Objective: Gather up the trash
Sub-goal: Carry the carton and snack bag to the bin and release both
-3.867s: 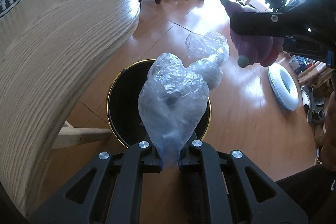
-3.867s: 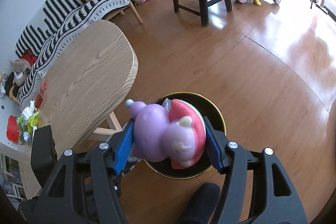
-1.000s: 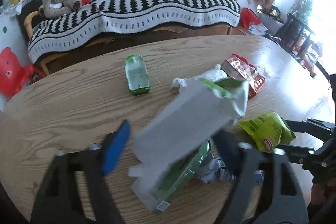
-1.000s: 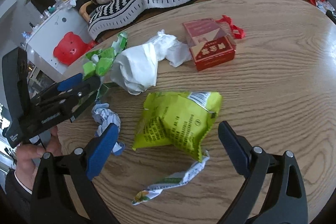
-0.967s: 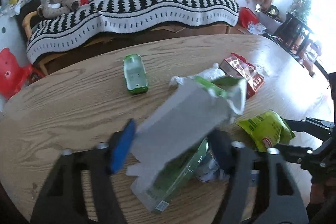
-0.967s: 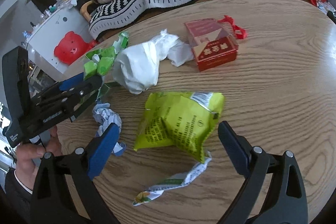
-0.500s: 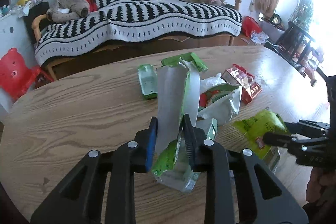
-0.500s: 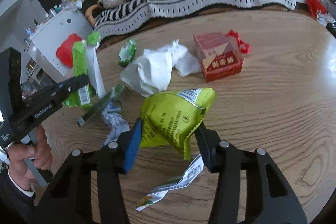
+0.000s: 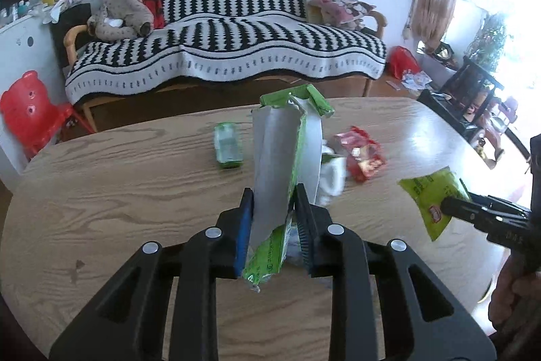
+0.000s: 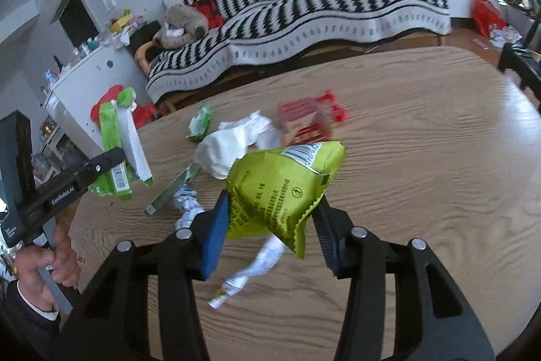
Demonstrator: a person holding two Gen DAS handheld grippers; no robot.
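- My left gripper (image 9: pixel 273 219) clamps a torn green carton (image 9: pixel 282 158), its long axis upright, above the table (image 9: pixel 118 192)
- My right gripper (image 10: pixel 270 225) pinches a yellow-green snack bag (image 10: pixel 284 185), lifted likewise
- I see no bin, so I judge both loads must travel off-table

Green carton (image 9: pixel 280 164) and yellow-green bag (image 10: pixel 280 188) now off table (image 10: pixel 422 137).

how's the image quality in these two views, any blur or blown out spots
Left wrist view: the window at the right edge is blown out to white and throws glare on the table; the red wrapper is motion-smeared, while the green carton in the left gripper stays sharp. Right wrist view: the red box is smeared, the yellow-green bag in the right gripper is crisp; both views bend at the fisheye edges.
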